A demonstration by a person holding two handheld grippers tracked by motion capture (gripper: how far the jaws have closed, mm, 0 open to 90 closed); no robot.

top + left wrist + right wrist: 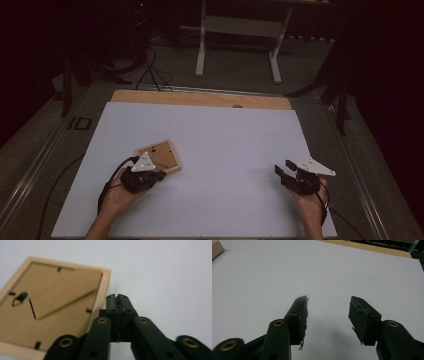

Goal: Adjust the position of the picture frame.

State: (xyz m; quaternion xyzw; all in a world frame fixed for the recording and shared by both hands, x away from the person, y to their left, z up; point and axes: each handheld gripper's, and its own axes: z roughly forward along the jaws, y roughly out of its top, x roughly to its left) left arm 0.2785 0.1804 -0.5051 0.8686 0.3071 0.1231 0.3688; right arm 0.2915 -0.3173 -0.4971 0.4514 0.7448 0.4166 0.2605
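Two hand-held grippers rest over a white sheet that covers most of a wooden tabletop, whose bare edge shows as a tan strip along the far side. The left gripper, seen in the high view at the near left of the sheet, lies just beside the near right edge of a small wooden picture frame; its grey three-cornered plate overlaps the frame's near corner in that view, and whether the jaws touch the wood cannot be told from above. In the left gripper view the two black jaws are pressed together with nothing between them, and the left gripper's tips stand close against the frame's right-hand border, over the white sheet. The frame lies flat with its back upward: a brown backing board, small black retaining tabs along the inner edges, a metal hanger near the left side, and a folded easel stand set diagonally across the board. It lies turned at an angle to the sheet's edges. The right gripper lies well apart from the frame, at the near right of the sheet, held in the person's right hand. In the right gripper view its jaws stand wide apart, the right gripper holding nothing, with bare white sheet between and beyond the worn black pads.
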